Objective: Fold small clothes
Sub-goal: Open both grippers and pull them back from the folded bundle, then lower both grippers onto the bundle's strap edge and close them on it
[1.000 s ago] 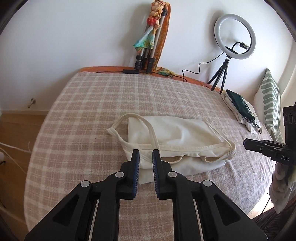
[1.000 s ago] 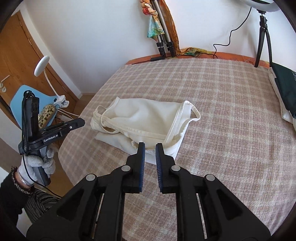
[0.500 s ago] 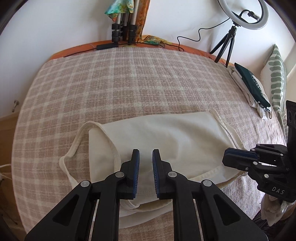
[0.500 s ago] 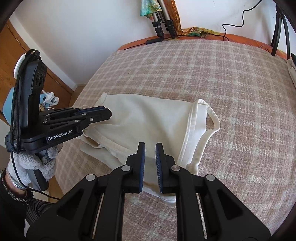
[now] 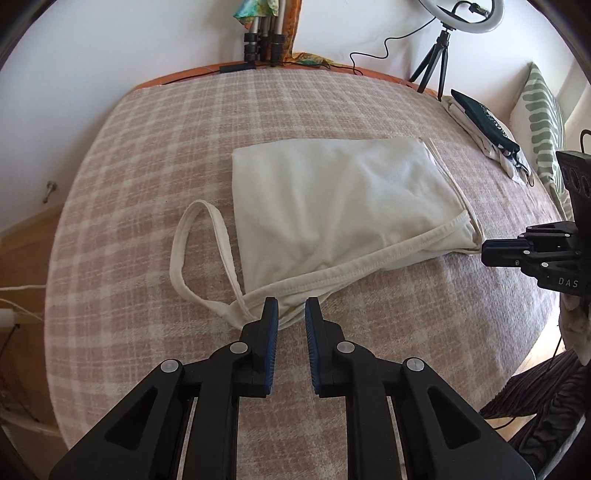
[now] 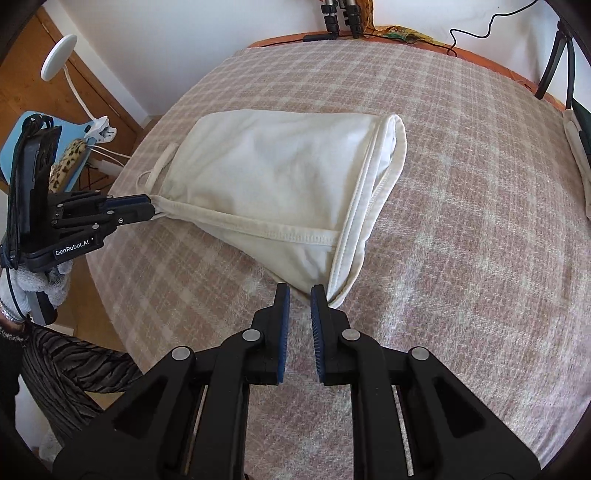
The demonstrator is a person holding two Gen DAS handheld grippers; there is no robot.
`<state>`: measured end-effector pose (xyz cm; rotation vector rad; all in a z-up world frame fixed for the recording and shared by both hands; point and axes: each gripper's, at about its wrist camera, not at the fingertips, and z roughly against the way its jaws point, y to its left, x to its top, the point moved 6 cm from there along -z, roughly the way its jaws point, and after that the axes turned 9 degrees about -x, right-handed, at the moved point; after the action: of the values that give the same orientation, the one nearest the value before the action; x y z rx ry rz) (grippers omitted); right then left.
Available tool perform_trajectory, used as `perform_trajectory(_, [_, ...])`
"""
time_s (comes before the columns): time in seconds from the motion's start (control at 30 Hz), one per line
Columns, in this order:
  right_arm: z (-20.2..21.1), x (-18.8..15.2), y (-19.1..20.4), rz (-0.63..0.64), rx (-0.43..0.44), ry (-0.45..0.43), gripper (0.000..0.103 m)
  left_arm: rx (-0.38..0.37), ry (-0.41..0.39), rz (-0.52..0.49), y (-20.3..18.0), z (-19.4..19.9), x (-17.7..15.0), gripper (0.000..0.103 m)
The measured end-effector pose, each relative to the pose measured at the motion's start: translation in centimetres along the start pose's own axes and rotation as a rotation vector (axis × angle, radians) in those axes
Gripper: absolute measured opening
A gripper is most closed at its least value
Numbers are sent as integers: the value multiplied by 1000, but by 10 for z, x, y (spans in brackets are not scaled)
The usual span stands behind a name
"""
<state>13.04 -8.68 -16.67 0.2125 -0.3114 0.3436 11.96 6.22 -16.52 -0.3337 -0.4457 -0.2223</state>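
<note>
left wrist view: your left gripper sits parted at the cream top's six o'clock hem on the checked blanket; right gripper parted, at its corner.

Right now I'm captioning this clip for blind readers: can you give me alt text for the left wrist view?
A cream top lies folded on a checked bedspread, one strap looping out to its left. The left gripper, fingers slightly apart, sits at the top's near edge, while the right gripper meets its right corner. A ring light stands by the wall.
</note>
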Motion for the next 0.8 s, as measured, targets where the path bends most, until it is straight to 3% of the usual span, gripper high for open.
perform_trajectory(0.07, [7, -6, -4, -16, 6, 9, 15, 21, -20, -6, 3, 10, -4, 13])
perform_trajectory(0.23, [44, 11, -13, -39, 34, -174, 16, 13, -112, 30, 6, 22, 12, 15])
perform_trajectory(0.33, [46, 29, -17, -108, 133, -219, 17, -72, -177, 139, 12, 24, 27, 21])
perform_trajectory(0.43, [34, 45, -13, -155, 192, -235, 28, -121, -198, 167, 8, 18, 40, 23])
perform_trajectory(0.63, [-3, 49, -11, -137, 143, -142, 28, -128, -125, 158, -1, -14, 43, 23])
perform_trajectory(0.8, [-10, 27, -13, -114, 176, 3, 28, -130, -49, 106, -14, -28, 33, 23])
